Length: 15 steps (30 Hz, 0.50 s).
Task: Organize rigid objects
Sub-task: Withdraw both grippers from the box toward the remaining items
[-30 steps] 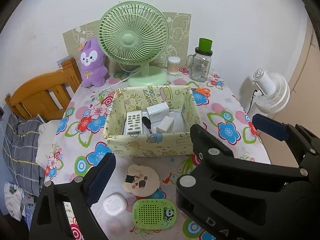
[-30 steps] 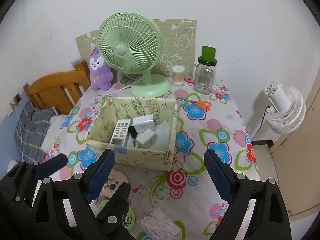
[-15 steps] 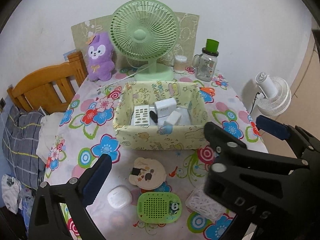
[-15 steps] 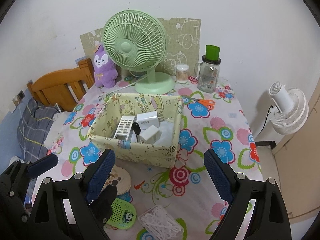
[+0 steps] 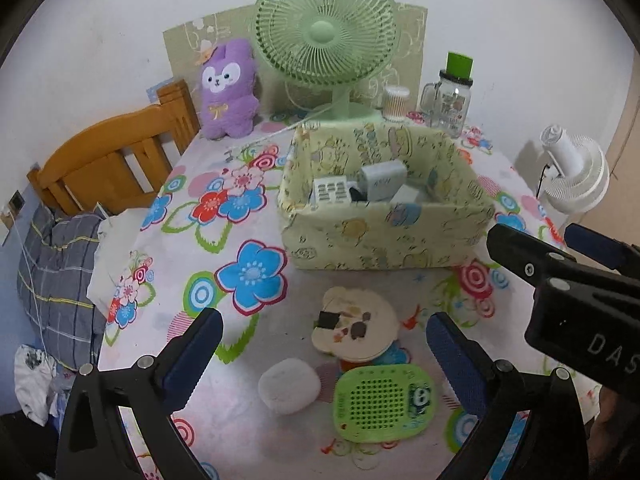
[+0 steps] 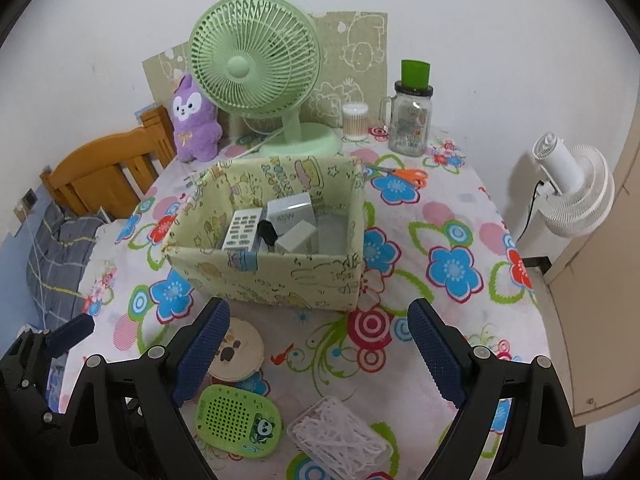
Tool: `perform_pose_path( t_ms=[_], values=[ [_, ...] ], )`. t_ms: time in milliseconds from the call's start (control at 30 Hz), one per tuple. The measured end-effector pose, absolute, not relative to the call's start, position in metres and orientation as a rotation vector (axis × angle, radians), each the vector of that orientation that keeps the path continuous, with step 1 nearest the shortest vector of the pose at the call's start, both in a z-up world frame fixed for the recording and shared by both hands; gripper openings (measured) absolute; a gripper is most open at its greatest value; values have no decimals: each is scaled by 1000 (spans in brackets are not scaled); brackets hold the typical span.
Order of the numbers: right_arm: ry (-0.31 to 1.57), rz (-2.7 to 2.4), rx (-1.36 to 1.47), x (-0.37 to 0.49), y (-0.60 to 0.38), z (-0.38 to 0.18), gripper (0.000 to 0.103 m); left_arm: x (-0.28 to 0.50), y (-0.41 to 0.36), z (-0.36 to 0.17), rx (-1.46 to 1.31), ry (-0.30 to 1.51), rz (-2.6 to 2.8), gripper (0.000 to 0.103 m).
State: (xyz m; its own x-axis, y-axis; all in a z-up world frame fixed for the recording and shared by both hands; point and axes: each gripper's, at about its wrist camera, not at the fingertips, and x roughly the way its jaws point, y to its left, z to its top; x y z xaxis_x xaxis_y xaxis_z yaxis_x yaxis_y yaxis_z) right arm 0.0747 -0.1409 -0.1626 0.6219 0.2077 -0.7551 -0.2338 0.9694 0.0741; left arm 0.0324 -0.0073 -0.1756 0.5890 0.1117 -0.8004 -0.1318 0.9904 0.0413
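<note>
A yellow-green fabric box (image 5: 384, 240) stands mid-table and holds a white remote (image 5: 330, 192), a white charger (image 5: 382, 180) and other small items. In front of it lie a cream round case (image 5: 356, 326), a white oval case (image 5: 289, 386) and a green panda case (image 5: 384, 402). My left gripper (image 5: 323, 320) hangs open above these, nothing between its fingers. My right gripper (image 6: 318, 316) is open too, over bare cloth just in front of the box (image 6: 272, 276). A clear box of white clips (image 6: 340, 436) lies below it, beside the green case (image 6: 238, 420).
At the back stand a green fan (image 6: 256, 68), a purple plush (image 6: 196, 124), a cotton-swab tub (image 6: 354, 120) and a glass jar (image 6: 412, 120). Orange scissors (image 6: 404, 176) lie behind the box. A wooden headboard (image 5: 108, 160) is left of the table, a white fan (image 6: 572, 196) right.
My left gripper has sunk and shifted, and both its fingers now frame the small cases. The right gripper has dropped a little toward the table. The objects lie as before.
</note>
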Motion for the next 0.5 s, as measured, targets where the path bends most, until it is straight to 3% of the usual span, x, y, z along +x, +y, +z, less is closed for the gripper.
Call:
perform_pose_path(
  t_ms=[500],
  values=[
    [939,223,-42,76,-107,-207,92,41,19,-215,-57,992,84,103]
  ],
)
